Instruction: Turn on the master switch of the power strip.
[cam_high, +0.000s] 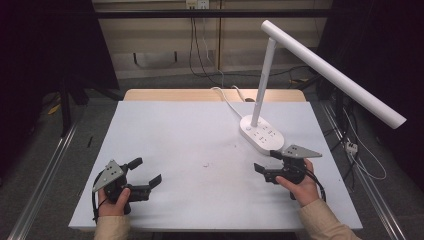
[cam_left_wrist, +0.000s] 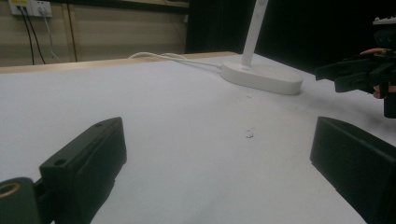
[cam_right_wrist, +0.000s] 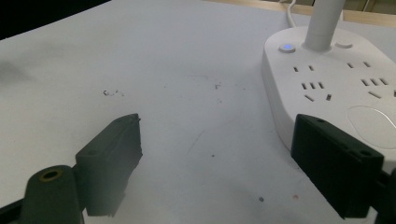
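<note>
White table, dark room; white lamp base with sockets far right. Left gripper and right gripper jaws wide, empty.

The table has a pale, near-white top, plain and without pattern apart from a few tiny dark specks; a strip of light wood shows along its far edge. The desk lamp is white all over: its long head, its upright stem and its oval base. The base carries rows of small dark socket slots and one little button lit blue. A white cord runs off from the base. The left gripper and the right gripper are both black, each with a grey plate on top. The person's sleeves are beige.
</note>
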